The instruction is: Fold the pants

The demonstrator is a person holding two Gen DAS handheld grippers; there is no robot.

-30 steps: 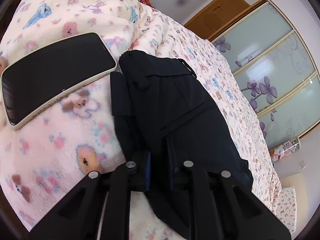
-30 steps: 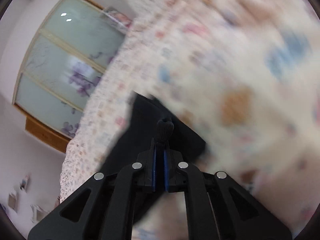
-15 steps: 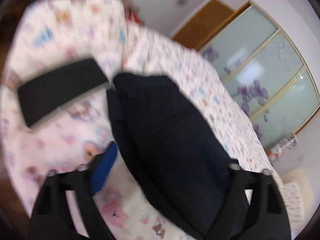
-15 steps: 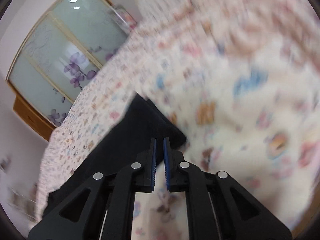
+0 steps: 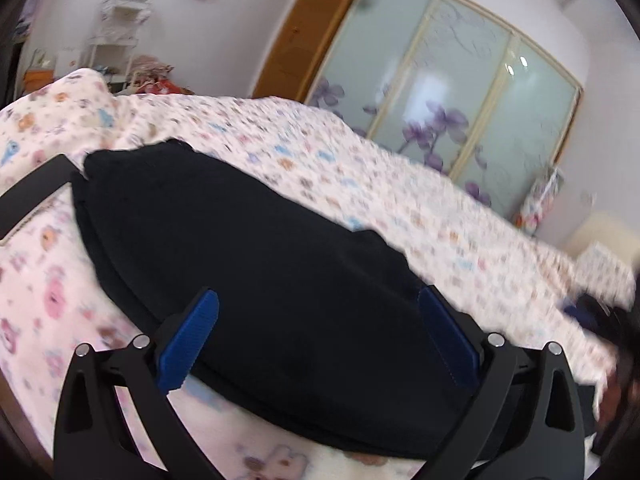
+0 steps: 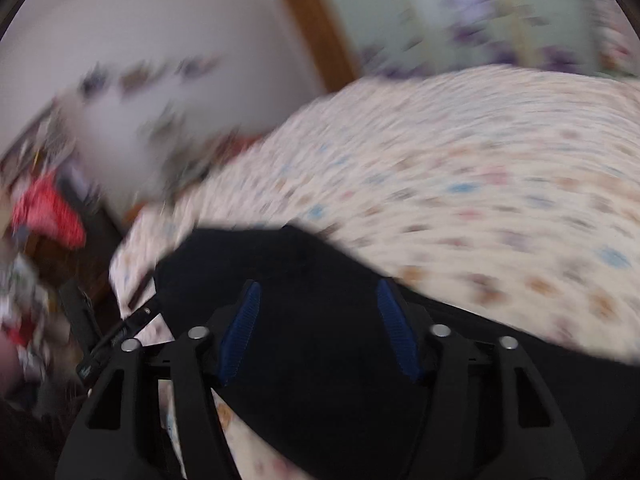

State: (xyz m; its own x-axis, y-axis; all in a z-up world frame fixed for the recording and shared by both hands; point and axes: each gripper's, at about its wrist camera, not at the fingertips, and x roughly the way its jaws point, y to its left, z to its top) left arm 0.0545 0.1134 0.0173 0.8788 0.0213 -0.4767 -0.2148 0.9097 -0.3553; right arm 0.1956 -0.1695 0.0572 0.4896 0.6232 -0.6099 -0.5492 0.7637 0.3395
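Black pants (image 5: 256, 264) lie folded in a compact dark bundle on a bed with a bear-print blanket (image 5: 36, 280). My left gripper (image 5: 320, 340) is wide open and empty, its blue pads apart above the near edge of the bundle. In the right wrist view, which is blurred, the pants (image 6: 320, 344) fill the lower middle. My right gripper (image 6: 320, 328) is open and empty over them. The other gripper's black tip (image 6: 108, 340) shows at the left edge of that view.
A black phone (image 5: 32, 196) lies on the blanket left of the pants. Behind the bed stand a frosted-glass wardrobe with purple flowers (image 5: 460, 108) and a wooden door (image 5: 296, 48). Cluttered shelves and a red item (image 6: 44, 208) stand beside the bed.
Both grippers have let go of the pants and opened wide. Both have pulled back and tilted up, so that more of the room shows. The pants lie where they were put down.
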